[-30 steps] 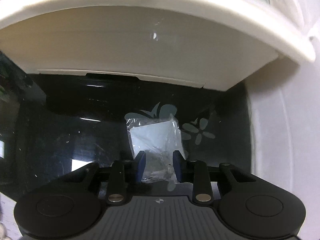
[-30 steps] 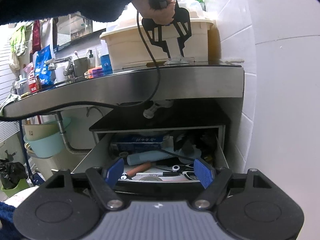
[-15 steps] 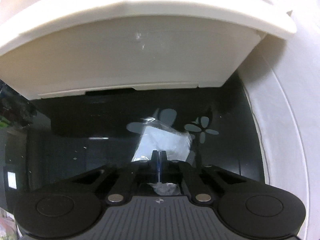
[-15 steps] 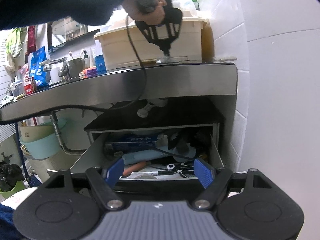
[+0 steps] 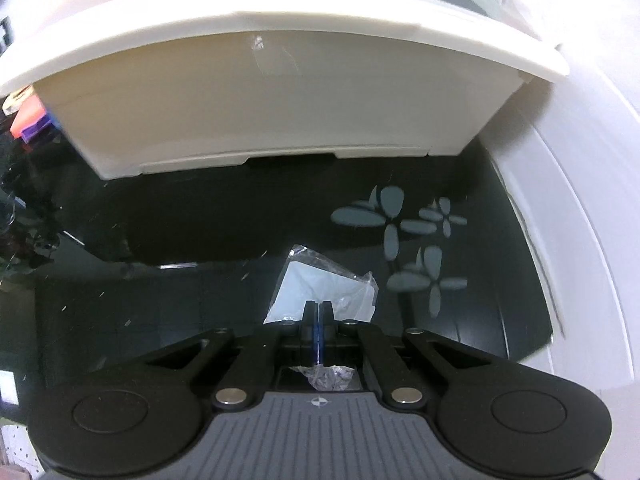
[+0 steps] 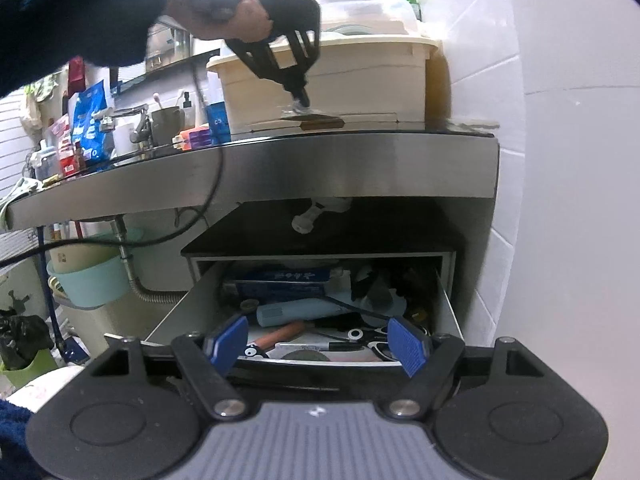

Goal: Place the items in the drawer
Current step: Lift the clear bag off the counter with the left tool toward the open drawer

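The left gripper (image 5: 319, 312) has its jaws clenched on a clear plastic packet (image 5: 324, 292) holding something pale; the packet seems lifted just off the black glass counter (image 5: 160, 280), near its right end, before a cream tub (image 5: 280, 112). The right gripper (image 6: 316, 340) hangs with jaws released wide, holding nothing, just before the open drawer (image 6: 450, 312). Inside lies a blue box (image 6: 280, 284) whose print is unreadable.

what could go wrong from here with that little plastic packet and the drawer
The left tongs pinch only the crinkly edge of the clear plastic packet with a white square inside, so it may slip on the way down. The open white drawer is already crowded, so the packet could snag or perch on the clutter.
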`<action>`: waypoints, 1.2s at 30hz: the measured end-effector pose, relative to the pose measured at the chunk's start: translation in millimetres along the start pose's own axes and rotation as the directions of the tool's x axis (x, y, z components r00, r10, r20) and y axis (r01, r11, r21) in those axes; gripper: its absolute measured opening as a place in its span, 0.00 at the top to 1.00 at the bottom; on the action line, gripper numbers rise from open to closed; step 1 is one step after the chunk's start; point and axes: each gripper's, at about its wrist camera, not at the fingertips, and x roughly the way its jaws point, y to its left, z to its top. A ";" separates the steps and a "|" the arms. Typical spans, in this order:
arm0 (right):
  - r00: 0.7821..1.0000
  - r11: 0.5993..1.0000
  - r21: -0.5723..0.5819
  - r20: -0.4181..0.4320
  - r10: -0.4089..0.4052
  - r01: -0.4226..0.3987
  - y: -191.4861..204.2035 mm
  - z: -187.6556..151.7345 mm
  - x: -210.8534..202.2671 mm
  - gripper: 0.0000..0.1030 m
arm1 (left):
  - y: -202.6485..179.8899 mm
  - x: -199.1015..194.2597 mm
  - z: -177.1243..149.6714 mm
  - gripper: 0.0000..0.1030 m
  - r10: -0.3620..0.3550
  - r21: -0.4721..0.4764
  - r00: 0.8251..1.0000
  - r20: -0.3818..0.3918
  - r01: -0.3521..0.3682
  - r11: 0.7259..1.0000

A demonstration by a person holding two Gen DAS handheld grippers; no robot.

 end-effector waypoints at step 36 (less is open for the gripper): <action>0.998 0.981 -0.194 -0.056 0.009 -0.020 47.4 20.0 -5.0 0.25 | 123.1 -8.8 -187.2 1.00 -0.180 -0.059 0.983 -0.021 0.179 0.982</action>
